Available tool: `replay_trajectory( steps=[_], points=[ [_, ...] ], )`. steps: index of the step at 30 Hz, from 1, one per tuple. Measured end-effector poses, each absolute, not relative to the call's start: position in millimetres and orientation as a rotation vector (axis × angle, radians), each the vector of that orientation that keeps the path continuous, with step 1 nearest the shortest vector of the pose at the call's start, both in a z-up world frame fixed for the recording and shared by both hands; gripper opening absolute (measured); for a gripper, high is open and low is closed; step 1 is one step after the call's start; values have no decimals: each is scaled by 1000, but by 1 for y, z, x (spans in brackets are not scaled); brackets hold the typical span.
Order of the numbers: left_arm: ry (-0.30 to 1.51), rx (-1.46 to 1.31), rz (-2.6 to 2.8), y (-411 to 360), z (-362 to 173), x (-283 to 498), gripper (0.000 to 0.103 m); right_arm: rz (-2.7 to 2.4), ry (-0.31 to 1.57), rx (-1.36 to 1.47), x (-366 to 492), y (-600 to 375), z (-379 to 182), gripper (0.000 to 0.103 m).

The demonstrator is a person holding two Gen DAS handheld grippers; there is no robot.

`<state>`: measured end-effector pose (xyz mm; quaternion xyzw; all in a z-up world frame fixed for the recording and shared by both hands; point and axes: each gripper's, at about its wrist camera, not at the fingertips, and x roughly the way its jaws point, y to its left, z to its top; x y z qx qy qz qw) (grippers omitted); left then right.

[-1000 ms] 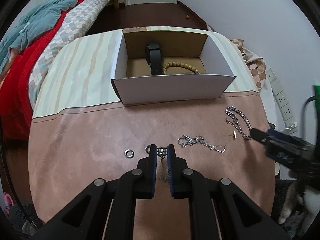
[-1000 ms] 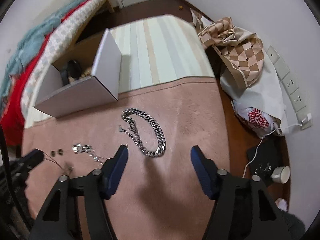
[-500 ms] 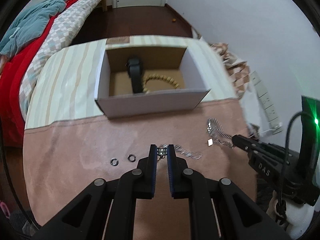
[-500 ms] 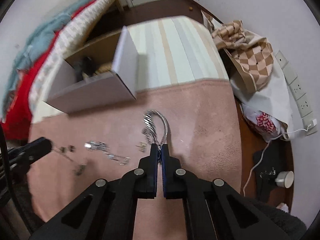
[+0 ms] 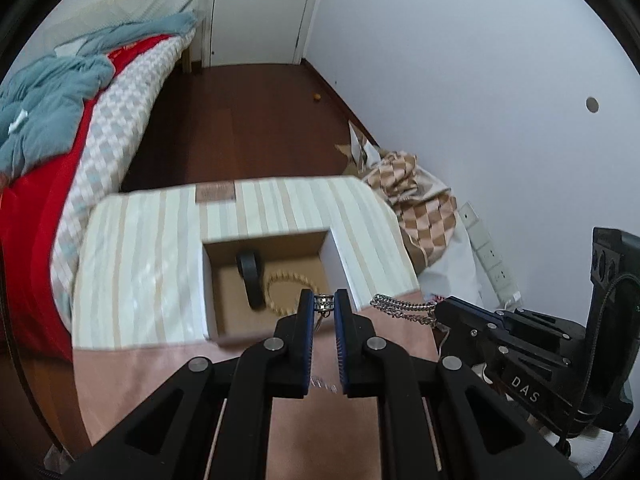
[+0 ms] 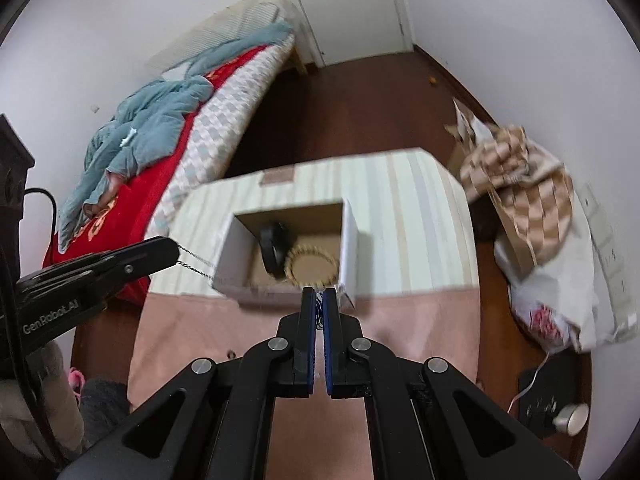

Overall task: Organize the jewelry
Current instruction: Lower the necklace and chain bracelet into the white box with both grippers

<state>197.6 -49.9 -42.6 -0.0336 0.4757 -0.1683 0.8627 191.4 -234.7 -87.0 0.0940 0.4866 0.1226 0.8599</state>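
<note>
You're looking at a white box [image 5: 348, 268] with a brown inside, holding a black band [image 5: 251, 278] and tan beads [image 5: 294, 280]. Your tongs [image 5: 324, 306] are showing black with blue pads [image 5: 309, 320], gripping silver chain [image 5: 324, 303]. The desk [image 5: 132, 264] is wearing cream-and-beige stripes beside pink.

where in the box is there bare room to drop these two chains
In the open white cardboard box, the brown floor left of the black watch-like band is bare, as is the front strip. The right half is crowded by the tan bead bracelet. Left gripper holds a thin silver chain, right gripper a chunky one.
</note>
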Motion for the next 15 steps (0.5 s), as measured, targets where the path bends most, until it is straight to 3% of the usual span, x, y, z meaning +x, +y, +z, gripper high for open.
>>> replay_trajectory(
  steps=[7, 15],
  points=[
    [1010, -92, -298, -30, -46, 241, 7, 301, 1043, 180, 247, -211, -85, 3],
    [1085, -90, -226, -9, -84, 288, 7, 324, 1139, 122, 313, -177, -126, 3]
  ],
)
